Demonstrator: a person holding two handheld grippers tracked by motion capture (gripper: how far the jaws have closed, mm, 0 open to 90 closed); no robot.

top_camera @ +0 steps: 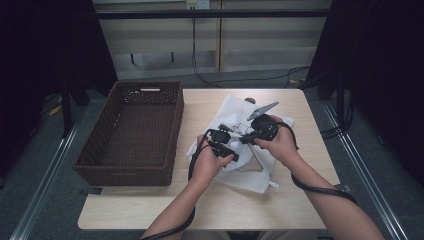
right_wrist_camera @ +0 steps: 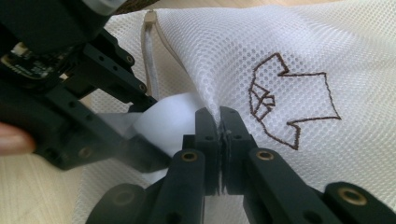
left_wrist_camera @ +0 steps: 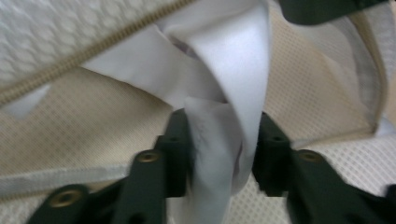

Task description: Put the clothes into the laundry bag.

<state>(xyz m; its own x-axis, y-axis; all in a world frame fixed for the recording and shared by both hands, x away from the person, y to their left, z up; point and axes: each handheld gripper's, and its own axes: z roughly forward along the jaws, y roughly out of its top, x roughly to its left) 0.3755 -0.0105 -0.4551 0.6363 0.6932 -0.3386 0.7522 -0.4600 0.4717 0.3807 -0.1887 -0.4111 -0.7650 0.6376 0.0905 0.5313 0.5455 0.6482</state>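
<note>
Pale wood worktop [top_camera: 150, 205] on grey floor [top_camera: 45, 165]. Dark curtains [top_camera: 45, 45] hang both sides. Beige panelled wall [top_camera: 210, 45] behind, black cables [top_camera: 200, 75] trailing down it. Metal floor rails [top_camera: 50, 165] flank worktop. Dim, even light.

Your high view is dim at the edges: both sides fall to near black, while the table [top_camera: 150, 205] is evenly lit from above, soft shadows only, no glare. The white mesh bag [top_camera: 235, 107] runs bright, a bit washed out. Your hands are reasonably sharp there.

Left gripper view: soft all over, the white cloth [left_wrist_camera: 224, 140] between the jaws is blurred, the zip [left_wrist_camera: 93, 46] slightly out of focus, jaws dark and low in detail.

Right gripper view: mesh weave and the brown stitched logo [right_wrist_camera: 289, 100] are crisp; the other gripper [right_wrist_camera: 60, 84] at left is smeared and out of focus. Light is flat, mild.
</note>
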